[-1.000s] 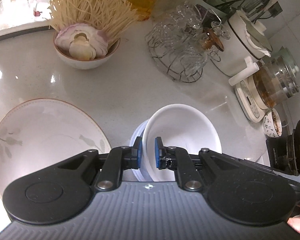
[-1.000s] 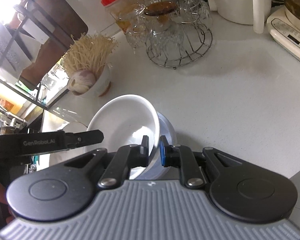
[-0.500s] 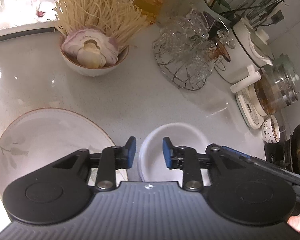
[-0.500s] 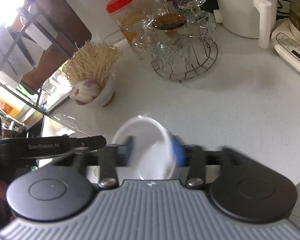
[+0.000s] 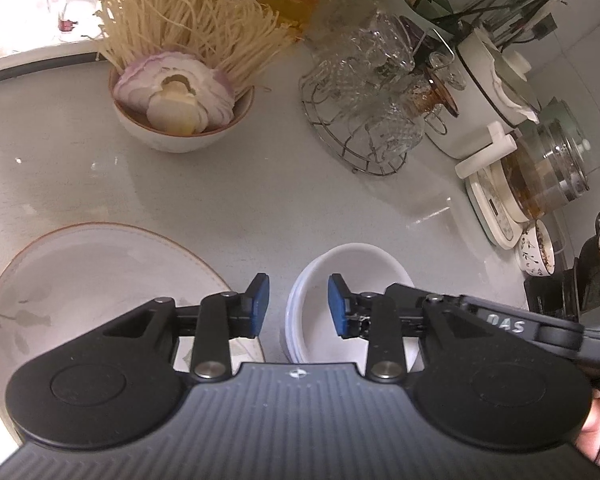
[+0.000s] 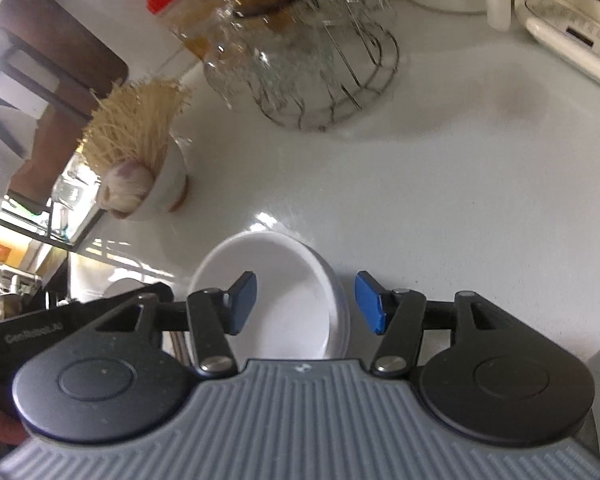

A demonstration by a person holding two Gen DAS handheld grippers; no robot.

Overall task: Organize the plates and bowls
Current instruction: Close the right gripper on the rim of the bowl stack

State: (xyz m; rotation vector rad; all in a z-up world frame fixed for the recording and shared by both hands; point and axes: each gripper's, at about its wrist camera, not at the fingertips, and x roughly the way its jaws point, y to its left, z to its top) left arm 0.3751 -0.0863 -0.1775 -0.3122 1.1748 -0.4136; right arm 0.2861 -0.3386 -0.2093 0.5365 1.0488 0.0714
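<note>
Two white bowls (image 5: 364, 264) sit nested on the pale counter, also seen in the right wrist view (image 6: 284, 272). My left gripper (image 5: 298, 306) stands open astride the stack's left rim, one blue pad inside, one outside, neither pressing. My right gripper (image 6: 306, 306) is open wider over the right rim, pads clear of it. Its black body (image 5: 500, 320) shows in the left wrist view. A large white plate (image 5: 80, 280) with a brown rim and leaf print lies left of the bowls.
A bowl of enoki mushrooms and sliced onion (image 5: 180, 112) stands behind. A wire rack of glasses (image 5: 368, 120), a white pot (image 5: 480, 100), a glass kettle on its base (image 5: 540, 176) and a small patterned cup (image 5: 536, 248) crowd the right. A red-lidded jar (image 6: 176, 0) stands at the back.
Both grippers were shut on the tilted upper bowl's rim. They have opened, and the bowl now sits level inside the lower one.
</note>
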